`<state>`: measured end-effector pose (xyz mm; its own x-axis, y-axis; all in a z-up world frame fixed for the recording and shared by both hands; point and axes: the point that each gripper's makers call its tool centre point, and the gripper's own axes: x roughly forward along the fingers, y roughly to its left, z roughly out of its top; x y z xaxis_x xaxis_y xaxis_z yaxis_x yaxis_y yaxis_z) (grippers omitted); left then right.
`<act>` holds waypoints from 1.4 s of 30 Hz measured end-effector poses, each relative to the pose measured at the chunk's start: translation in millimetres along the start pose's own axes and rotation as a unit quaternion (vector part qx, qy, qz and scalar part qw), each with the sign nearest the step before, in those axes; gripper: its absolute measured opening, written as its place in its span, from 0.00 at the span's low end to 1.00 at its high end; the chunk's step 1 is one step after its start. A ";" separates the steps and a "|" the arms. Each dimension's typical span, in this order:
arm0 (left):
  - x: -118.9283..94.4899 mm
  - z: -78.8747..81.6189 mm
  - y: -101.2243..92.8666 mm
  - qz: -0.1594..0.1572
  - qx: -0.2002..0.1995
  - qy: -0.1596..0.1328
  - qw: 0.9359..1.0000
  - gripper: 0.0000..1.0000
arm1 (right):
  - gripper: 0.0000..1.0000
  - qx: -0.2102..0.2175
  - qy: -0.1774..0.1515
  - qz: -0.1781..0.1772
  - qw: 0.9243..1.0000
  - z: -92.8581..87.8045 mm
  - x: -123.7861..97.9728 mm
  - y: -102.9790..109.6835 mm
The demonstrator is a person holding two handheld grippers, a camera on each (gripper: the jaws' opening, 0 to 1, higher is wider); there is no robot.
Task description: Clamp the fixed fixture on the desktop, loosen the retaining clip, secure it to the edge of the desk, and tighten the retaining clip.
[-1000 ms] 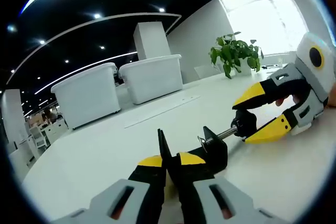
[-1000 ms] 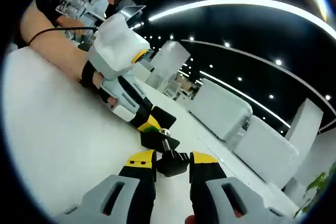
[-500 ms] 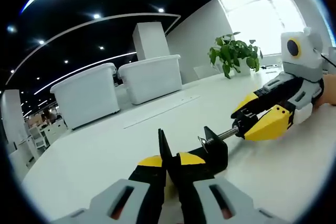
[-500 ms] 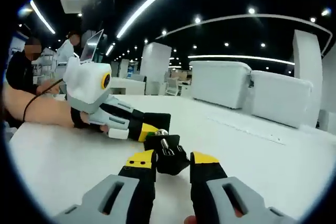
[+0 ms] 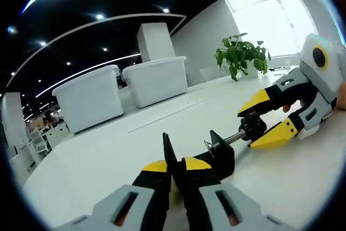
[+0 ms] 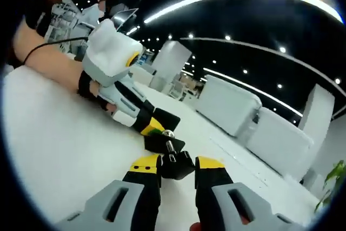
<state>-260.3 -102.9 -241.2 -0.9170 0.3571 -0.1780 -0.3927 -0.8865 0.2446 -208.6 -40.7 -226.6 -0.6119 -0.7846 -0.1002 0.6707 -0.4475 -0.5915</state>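
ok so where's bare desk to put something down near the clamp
Free: the white desk between the black clamp and the two white bins, and the stretch toward the potted plant. In the right gripper view, bare desk lies below the person's forearm. Crowded: around the clamp, where the left hand-held gripper and right hand-held gripper meet.

The desk (image 5: pixel 303 182) looks like smooth white laminate with a soft sheen. On it, the clamp fixture (image 5: pixel 219 158) has a matt black body, seemingly painted metal, and a bare shiny metal screw (image 5: pixel 233 138) ending in a black knob (image 6: pixel 175 167). Both tongs, left (image 5: pixel 173 174) and right (image 6: pixel 177 165), are matt plastic: grey shells, black jaws, yellow tips. The two storage bins (image 5: pixel 157 79) look like smooth white plastic.
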 end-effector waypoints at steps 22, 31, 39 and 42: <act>-3.4 -0.9 -2.8 0.001 0.000 0.000 1.000 0.08 | 0.25 0.201 -0.002 0.020 0.979 -12.6 3.9 -21.4; -3.2 -1.6 -2.4 0.001 0.000 0.000 1.000 0.08 | 0.23 0.040 0.002 0.004 0.999 -8.6 4.2 -15.0; 0.6 -2.6 -1.3 -0.001 0.000 0.000 1.000 0.08 | 0.23 -0.022 0.007 -0.005 1.000 -6.8 6.3 -12.2; 1.9 -2.0 -0.6 -0.001 0.000 0.000 1.000 0.08 | 0.24 -0.008 0.009 -0.004 1.000 -5.6 4.5 -10.4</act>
<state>-261.6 -102.2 -243.6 -0.9163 0.3586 -0.1781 -0.3942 -0.8860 0.2441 -220.7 -37.1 -225.4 -0.6245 -0.7732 -0.1101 0.6595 -0.4465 -0.6047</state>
